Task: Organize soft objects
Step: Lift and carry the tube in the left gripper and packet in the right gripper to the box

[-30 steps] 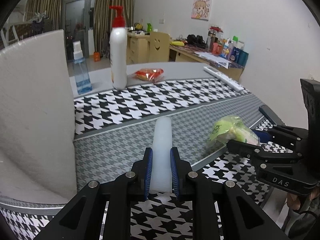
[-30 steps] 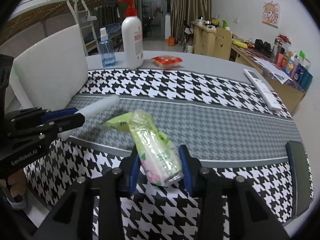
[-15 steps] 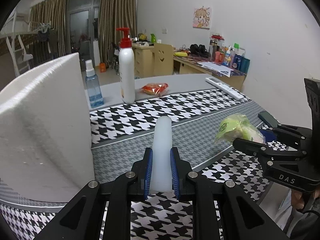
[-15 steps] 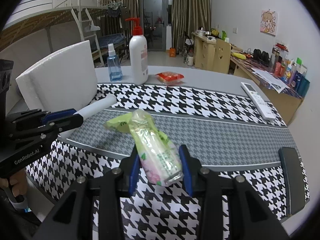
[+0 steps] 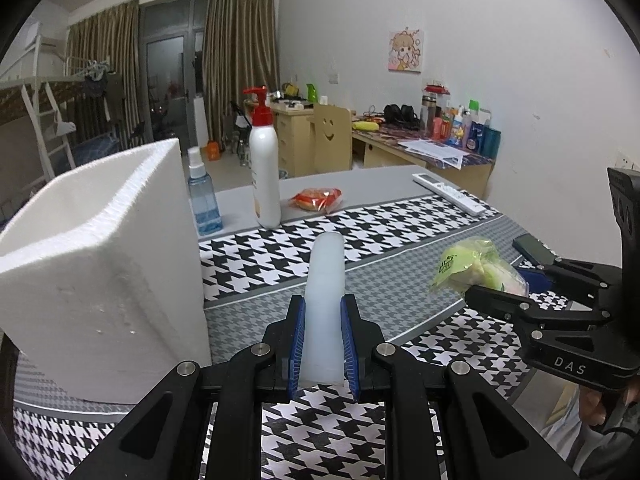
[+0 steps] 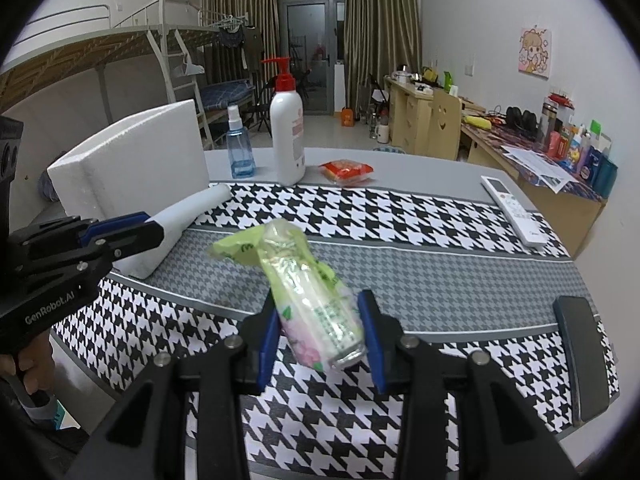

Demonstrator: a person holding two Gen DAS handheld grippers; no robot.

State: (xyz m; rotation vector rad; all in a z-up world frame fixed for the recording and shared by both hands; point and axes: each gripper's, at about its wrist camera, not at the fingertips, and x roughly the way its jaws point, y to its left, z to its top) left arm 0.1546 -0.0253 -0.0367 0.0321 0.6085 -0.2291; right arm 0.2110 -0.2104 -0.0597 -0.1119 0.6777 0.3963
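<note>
The left hand-held gripper (image 5: 323, 340) is clamped on a pale foam tube (image 5: 325, 292) that points toward 12 o'clock, raised above the checked tabletop (image 5: 400, 220). At its 9 o'clock stands a white foam box (image 5: 104, 264), near the tube but apart from it. The right hand-held gripper (image 6: 318, 340) is closed around a green plastic packet (image 6: 308, 284), also lifted off the tabletop, its crumpled end aimed at 11 o'clock. Farther back, around 12 o'clock, stand a white pump bottle (image 6: 287, 136), a blue spray bottle (image 6: 240, 148) and a red snack bag (image 6: 346, 170).
</note>
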